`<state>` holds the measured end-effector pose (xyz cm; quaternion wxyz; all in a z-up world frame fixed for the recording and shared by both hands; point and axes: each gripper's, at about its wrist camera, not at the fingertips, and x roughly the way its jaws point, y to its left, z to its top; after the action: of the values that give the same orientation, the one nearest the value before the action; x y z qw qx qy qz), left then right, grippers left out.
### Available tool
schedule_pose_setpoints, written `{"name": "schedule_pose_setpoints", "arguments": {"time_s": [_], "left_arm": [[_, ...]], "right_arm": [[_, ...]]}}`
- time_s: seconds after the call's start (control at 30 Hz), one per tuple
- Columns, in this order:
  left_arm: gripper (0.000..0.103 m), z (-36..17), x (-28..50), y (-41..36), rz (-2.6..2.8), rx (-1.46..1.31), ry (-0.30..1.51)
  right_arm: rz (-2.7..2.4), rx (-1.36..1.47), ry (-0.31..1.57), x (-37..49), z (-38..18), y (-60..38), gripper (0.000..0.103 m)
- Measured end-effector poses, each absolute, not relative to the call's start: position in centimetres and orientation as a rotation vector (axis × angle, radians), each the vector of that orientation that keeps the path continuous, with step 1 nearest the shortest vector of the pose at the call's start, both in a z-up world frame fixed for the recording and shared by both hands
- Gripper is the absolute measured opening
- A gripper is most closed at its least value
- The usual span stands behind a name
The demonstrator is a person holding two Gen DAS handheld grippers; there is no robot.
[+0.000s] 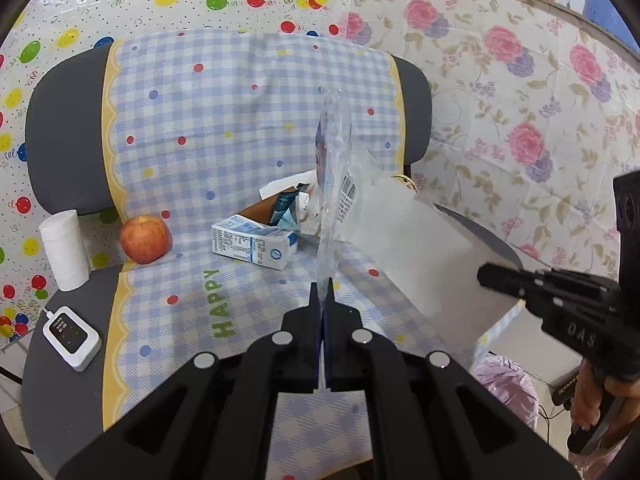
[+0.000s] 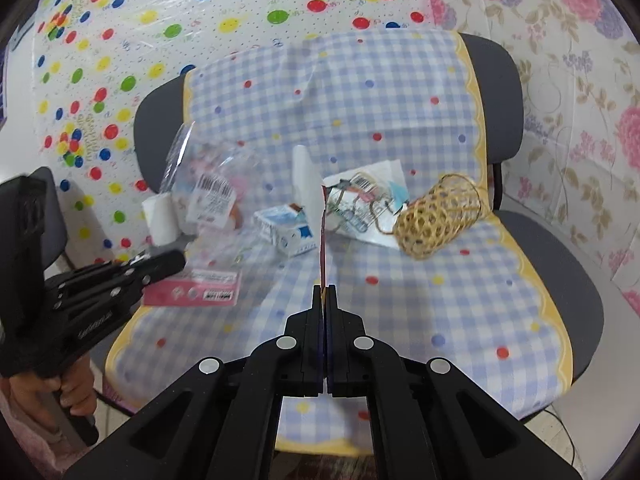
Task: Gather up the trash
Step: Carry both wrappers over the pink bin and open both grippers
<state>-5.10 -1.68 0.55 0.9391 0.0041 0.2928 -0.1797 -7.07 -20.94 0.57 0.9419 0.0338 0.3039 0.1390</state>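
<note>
My left gripper (image 1: 322, 286) is shut on a clear plastic wrapper (image 1: 334, 168) with a barcode, held up edge-on above the chair seat; it also shows in the right wrist view (image 2: 208, 196). My right gripper (image 2: 324, 290) is shut on a thin flat card or packet (image 2: 323, 232), seen edge-on; in the left wrist view this looks like a white sheet (image 1: 424, 256). A crushed blue-and-white milk carton (image 1: 256, 242) lies on the checked cloth, also in the right view (image 2: 286, 232). More wrappers (image 2: 360, 204) lie behind it.
A red apple (image 1: 145, 240), a white paper roll (image 1: 64, 250) and a small white device (image 1: 72, 336) sit at the seat's left. A woven basket (image 2: 438, 220) lies tipped on the right. A pink-lined bin (image 1: 506, 388) stands beside the chair.
</note>
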Motion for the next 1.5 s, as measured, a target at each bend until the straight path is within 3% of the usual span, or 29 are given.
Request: {"name": "schedule_pose_setpoints", "arguments": {"time_s": [0.37, 1.03, 1.5], "left_arm": [[0.000, 0.4, -7.3, -6.2, -0.490, 0.036, 0.577], [0.000, -5.2, -13.9, -20.8, -0.859, 0.211, 0.661], [0.000, -8.1, -13.5, -25.4, -0.900, 0.289, 0.738]], "right_arm": [[0.093, 0.097, 0.551, -12.4, 1.5, -26.7, 0.001], [-0.286, 0.151, 0.702, -24.7, -2.4, -36.1, 0.001], [-0.363, 0.268, 0.824, -24.3, -6.7, -39.6, 0.002]]}}
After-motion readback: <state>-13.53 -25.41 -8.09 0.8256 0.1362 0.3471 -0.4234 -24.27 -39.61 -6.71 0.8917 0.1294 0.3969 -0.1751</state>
